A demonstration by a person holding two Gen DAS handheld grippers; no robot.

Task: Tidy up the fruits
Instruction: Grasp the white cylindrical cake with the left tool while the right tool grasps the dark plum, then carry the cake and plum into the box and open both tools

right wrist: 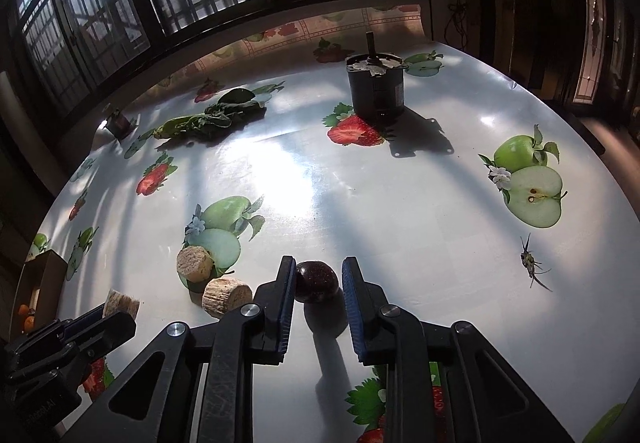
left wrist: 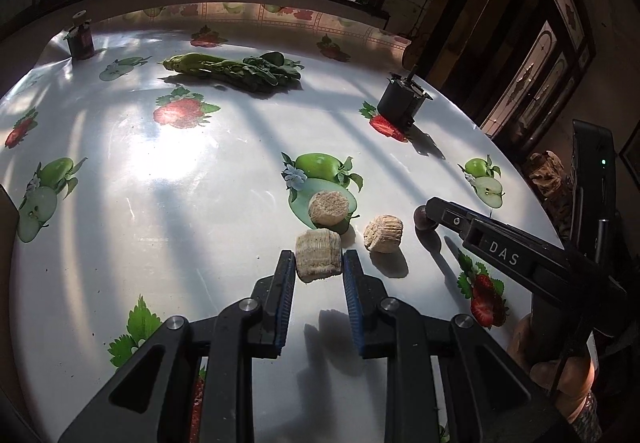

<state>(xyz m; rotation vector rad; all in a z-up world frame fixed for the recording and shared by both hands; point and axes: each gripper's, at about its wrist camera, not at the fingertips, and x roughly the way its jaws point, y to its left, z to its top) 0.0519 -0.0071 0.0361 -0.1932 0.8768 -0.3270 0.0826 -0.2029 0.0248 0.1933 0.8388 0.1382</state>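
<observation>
While gripped, ridged beige chunk (left wrist: 319, 254), glossy dark round fruit (right wrist: 316, 280)

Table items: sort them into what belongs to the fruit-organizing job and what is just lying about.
Job:
- tan chunk in the left claw
- dark round fruit in the right claw
- two more tan chunks

Lying about:
- leafy greens
- black canister
- small dark jar
- insect
</observation>
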